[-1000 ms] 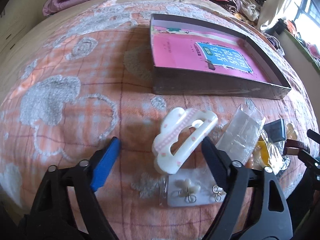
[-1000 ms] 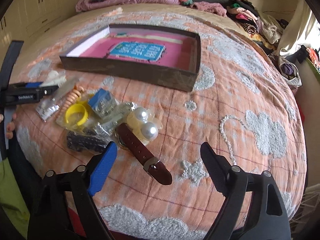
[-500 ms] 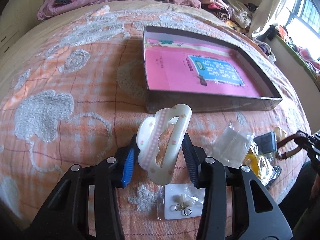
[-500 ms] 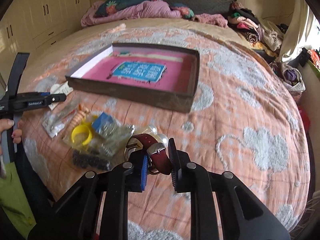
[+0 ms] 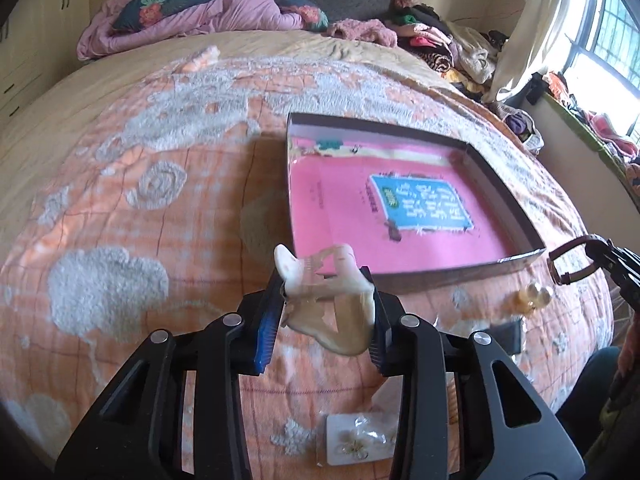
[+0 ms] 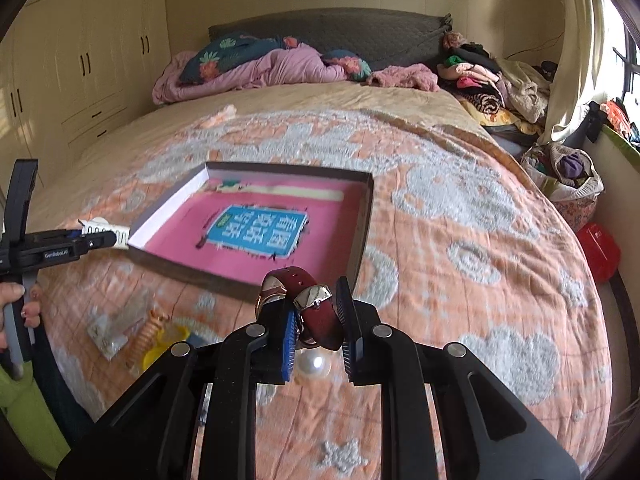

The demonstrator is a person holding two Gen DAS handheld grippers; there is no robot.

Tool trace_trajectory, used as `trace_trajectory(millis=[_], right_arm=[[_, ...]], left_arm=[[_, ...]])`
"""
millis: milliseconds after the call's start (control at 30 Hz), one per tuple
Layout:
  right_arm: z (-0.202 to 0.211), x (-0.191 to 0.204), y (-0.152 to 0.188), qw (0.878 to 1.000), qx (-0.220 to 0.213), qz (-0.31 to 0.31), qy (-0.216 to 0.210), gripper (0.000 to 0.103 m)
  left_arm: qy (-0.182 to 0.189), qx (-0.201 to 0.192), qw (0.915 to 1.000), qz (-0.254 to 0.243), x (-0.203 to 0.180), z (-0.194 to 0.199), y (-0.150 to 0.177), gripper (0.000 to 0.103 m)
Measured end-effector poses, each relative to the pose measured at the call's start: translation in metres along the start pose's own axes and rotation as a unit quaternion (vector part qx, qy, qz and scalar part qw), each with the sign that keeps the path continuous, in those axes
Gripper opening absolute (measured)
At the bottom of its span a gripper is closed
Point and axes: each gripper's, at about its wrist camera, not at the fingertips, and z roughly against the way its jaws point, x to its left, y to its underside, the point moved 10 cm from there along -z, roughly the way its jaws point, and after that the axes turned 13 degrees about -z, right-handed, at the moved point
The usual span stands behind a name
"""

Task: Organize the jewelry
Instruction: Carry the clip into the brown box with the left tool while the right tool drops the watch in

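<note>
My left gripper (image 5: 326, 308), black with one blue pad, carries a cream-white hair claw (image 5: 328, 304) with pale pink markings. My right gripper (image 6: 316, 330), likewise black and blue, carries a maroon watch strap (image 6: 316, 308) with a silver buckle. The bedspread (image 6: 460, 240) is orange plaid with grey-white tufted motifs. The shallow box (image 5: 516, 208) has dark brown walls and a pink floor bearing a blue panel with white characters. A white pearl (image 6: 314, 364), a yellow ring (image 6: 166, 344) and an orange coil (image 6: 148, 332) lie below. The quilt (image 6: 260, 68) is lilac.

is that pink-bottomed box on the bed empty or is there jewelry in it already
Empty. The box shows only its printed pink floor; the hair claw and the watch are in the grippers, outside it.
</note>
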Motion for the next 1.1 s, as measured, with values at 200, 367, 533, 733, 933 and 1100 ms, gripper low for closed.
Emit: trace_trajectory(millis=[200,367,533,733,933,1100], right_arm=[[-0.007,0.0,-0.023,1.0,-0.016,-0.004,-0.004,0.017],[-0.017,0.004,-0.038,1.0,-0.025,-0.01,-0.008,0.017],[-0.029,0.009,-0.052,0.999,-0.028,-0.016,-0.014,0.017],[-0.055,0.01,-0.06,0.999,-0.019,-0.025,-0.019,0.017],[-0.088,0.006,-0.056,0.998,0.009,-0.049,-0.027,0.017],[-0.105,0.006,-0.05,0.997,0.023,-0.063,-0.034,0.018]], left_arm=[[0.014,-0.027,0.9995,0.006,-0.004,0.012,-0.021,0.028],[0.005,-0.037,0.9993,0.01,0.0,0.004,-0.038,0.028],[-0.003,-0.04,0.9992,0.009,-0.002,-0.011,-0.053,0.028],[0.005,-0.037,0.9992,0.011,-0.013,-0.035,-0.059,0.028],[0.012,-0.023,0.9996,0.012,-0.019,-0.062,-0.054,0.028],[0.009,-0.021,0.9997,0.005,-0.021,-0.071,-0.051,0.028]])
